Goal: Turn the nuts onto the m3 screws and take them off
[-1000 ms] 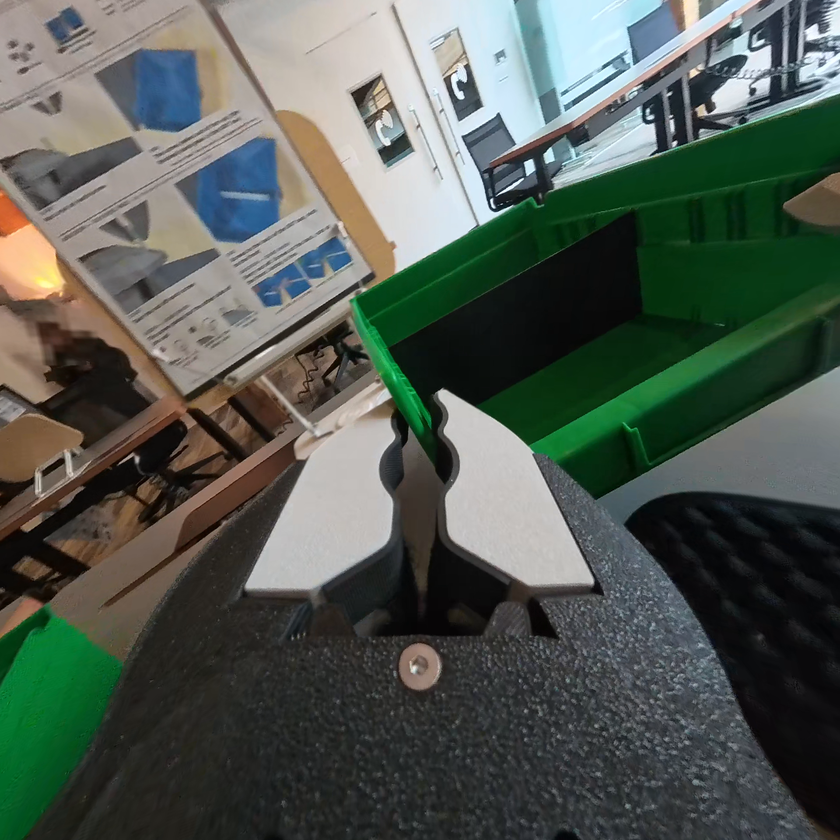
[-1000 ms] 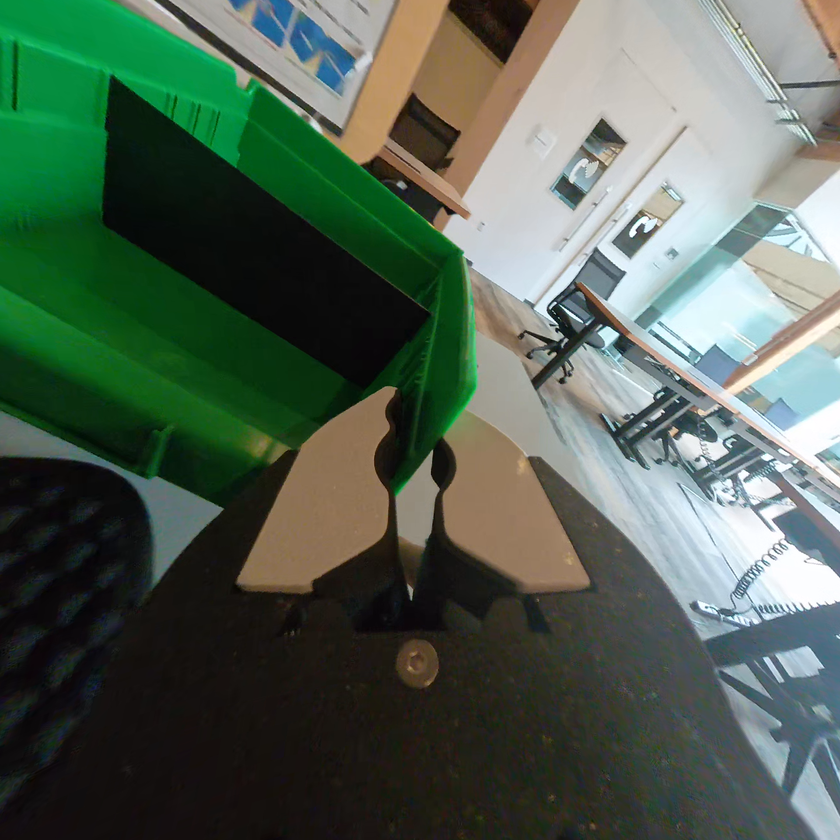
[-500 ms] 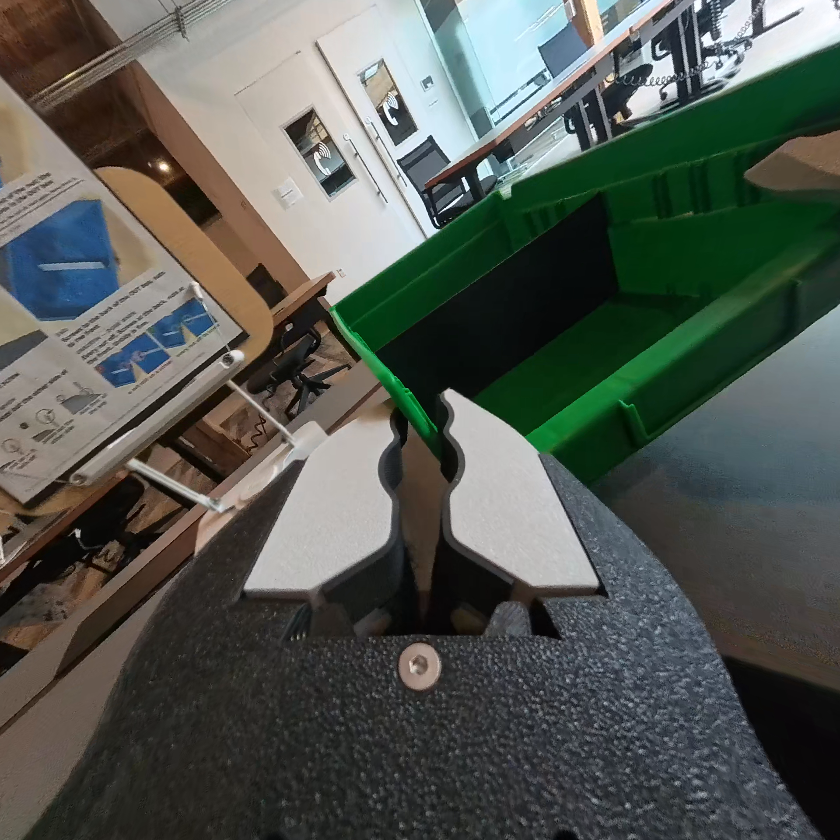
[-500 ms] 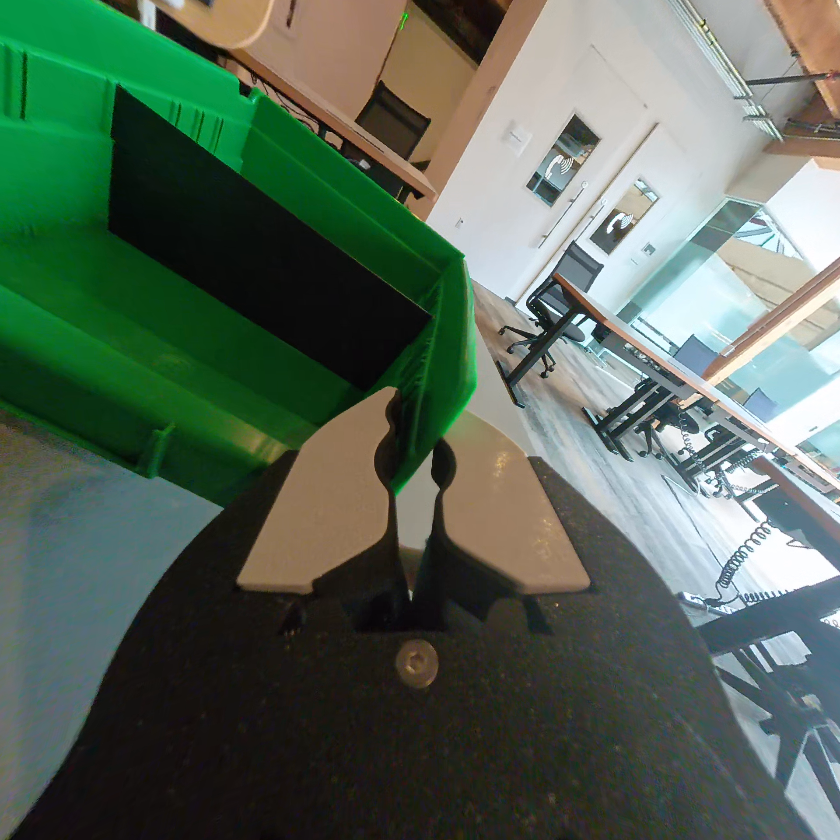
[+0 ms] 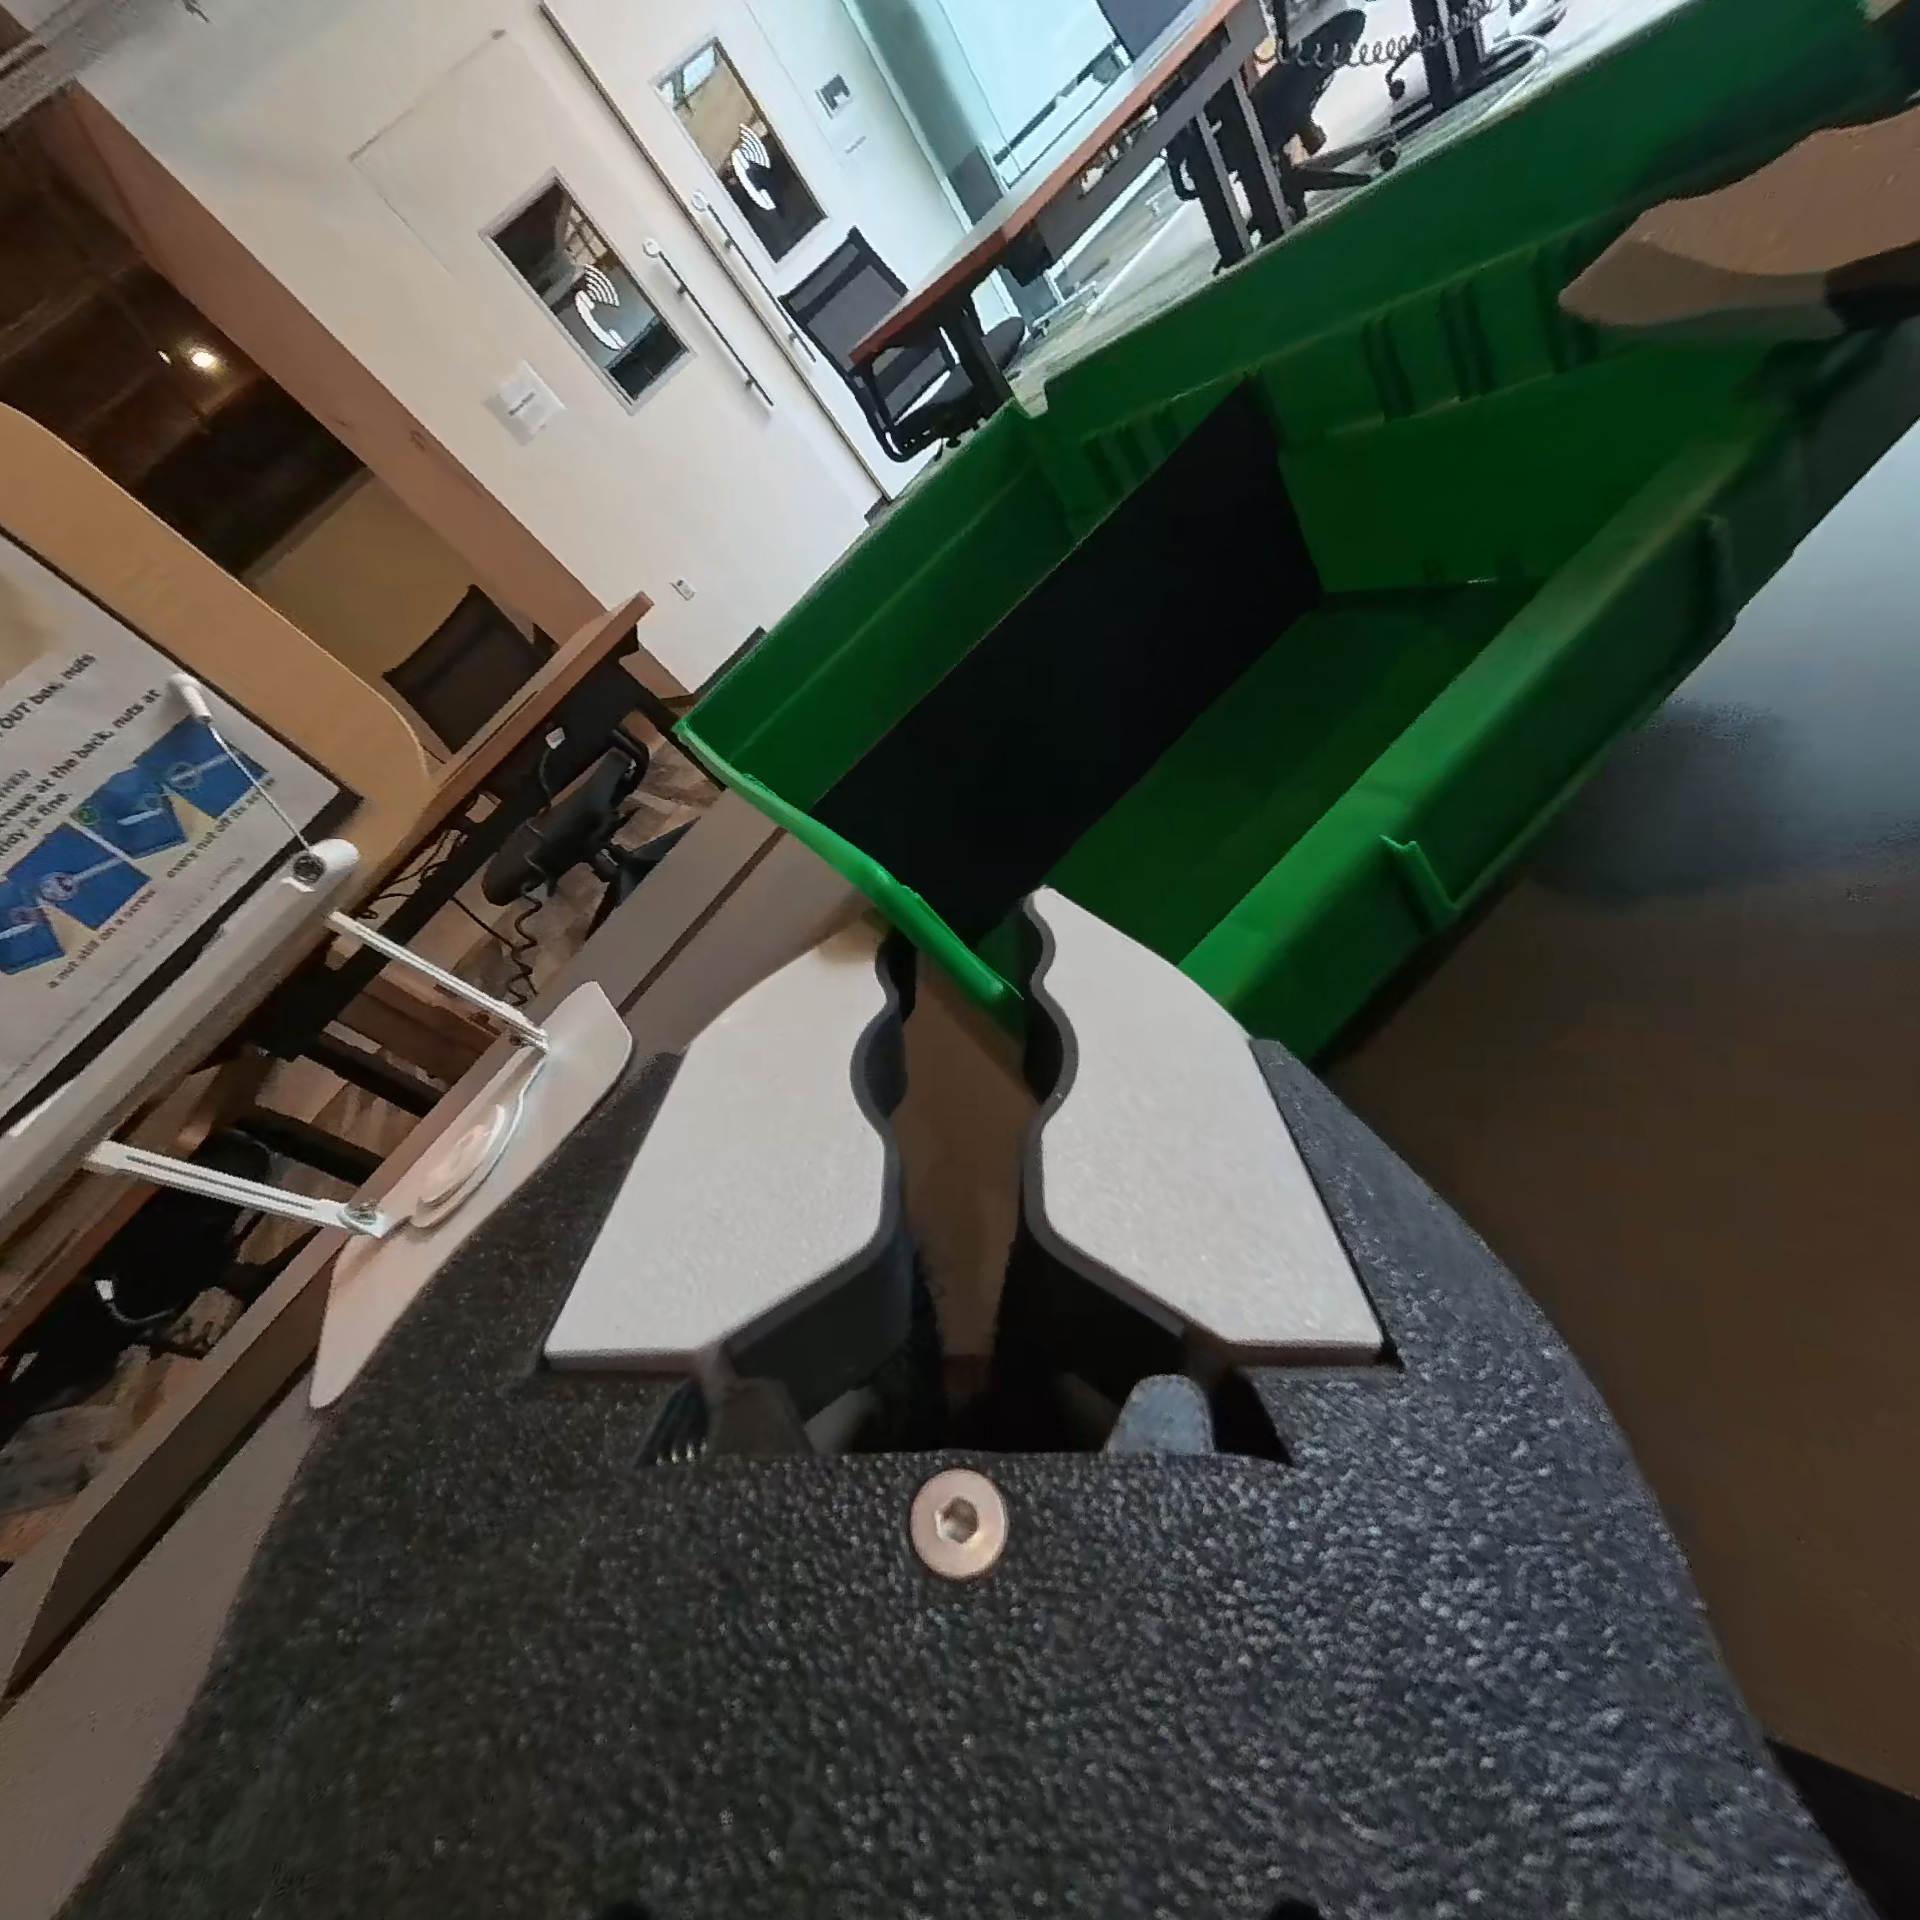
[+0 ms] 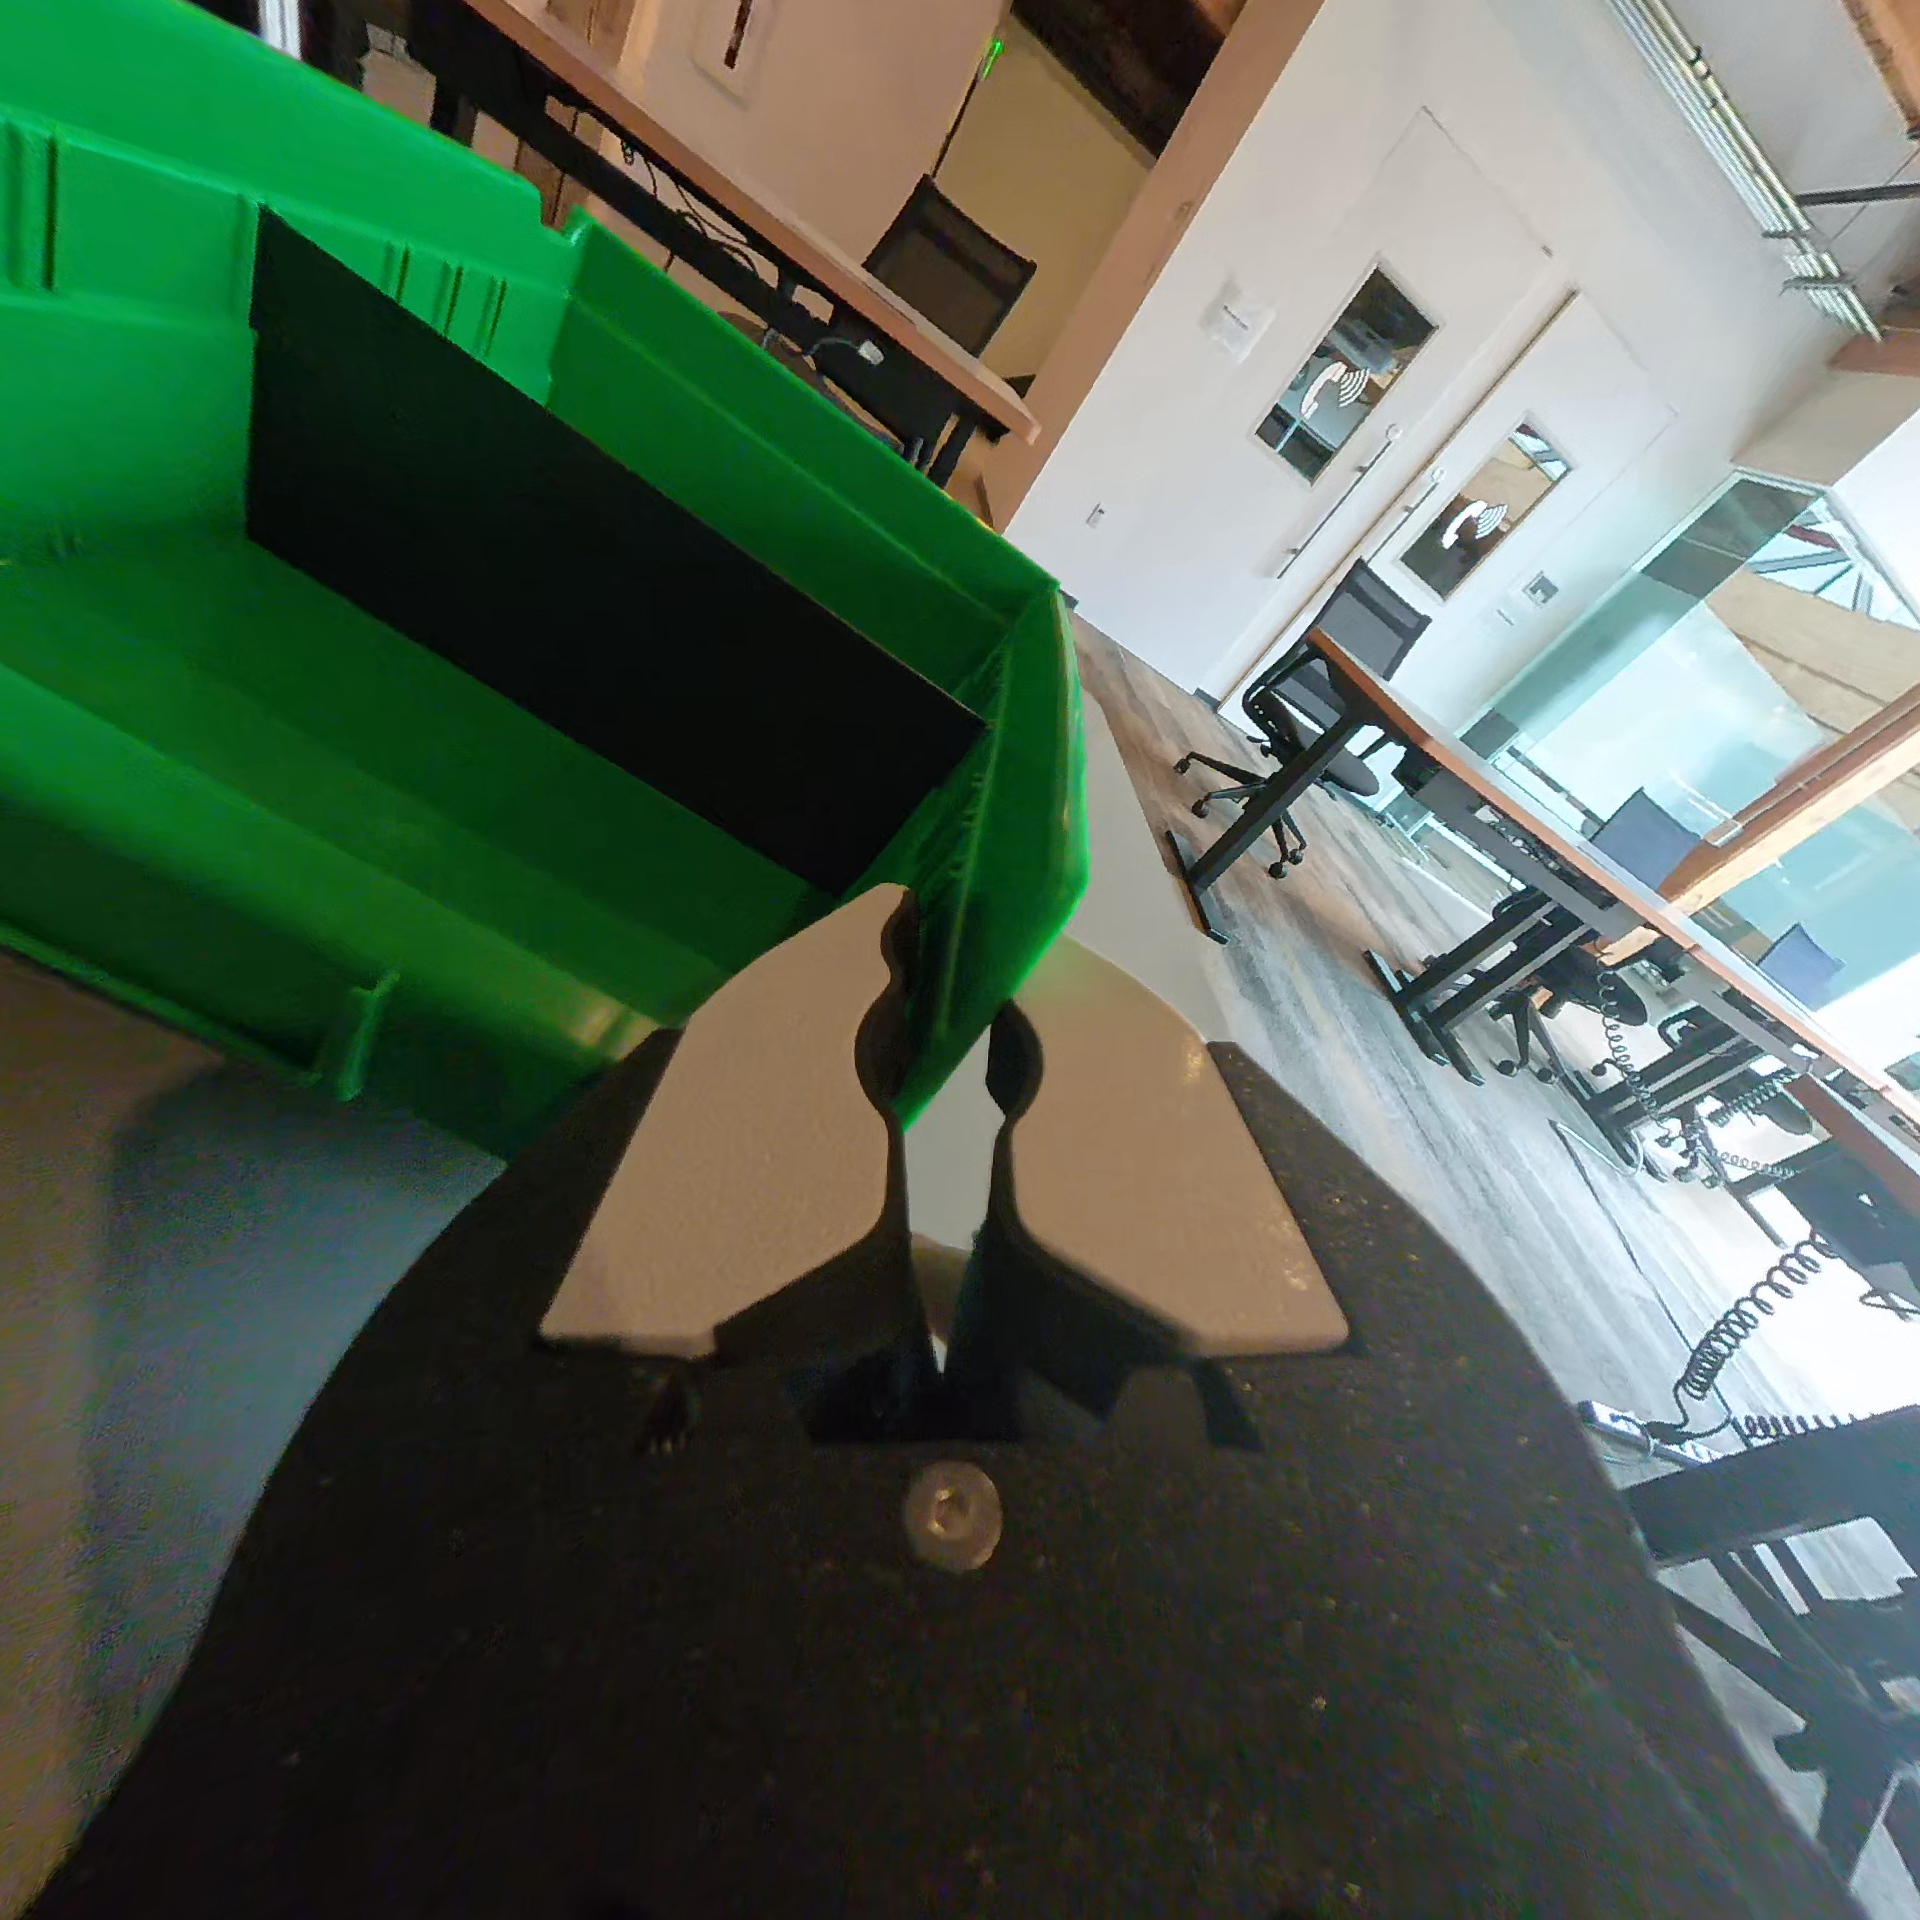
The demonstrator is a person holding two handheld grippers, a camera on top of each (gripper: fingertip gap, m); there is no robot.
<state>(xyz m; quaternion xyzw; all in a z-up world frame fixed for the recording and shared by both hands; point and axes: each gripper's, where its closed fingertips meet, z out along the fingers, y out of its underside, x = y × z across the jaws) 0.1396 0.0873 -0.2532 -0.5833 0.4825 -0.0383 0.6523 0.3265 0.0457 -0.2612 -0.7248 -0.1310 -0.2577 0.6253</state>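
The green bin (image 5: 1351, 748) sits on the grey worktop (image 5: 1662, 1143), its long axis running from one set of tongs to the other, its open top tipped toward both cameras. A black divider panel (image 5: 1070, 675) crosses its width.

The left tongs (image 5: 961, 966) stand partly open around the bin's left end wall; the thin green rim lies against the right finger (image 5: 1122, 1039), with a clear gap to the left one, so nothing is clamped. The right tongs (image 6: 951, 997) are closed on the bin's right end wall, the 2 fingers pinching the ribbed green wall between them. They also show at the upper right of the left view (image 5: 1714, 281).

No nuts or screws can be made out; the visible part of the bin's floor is bare green.
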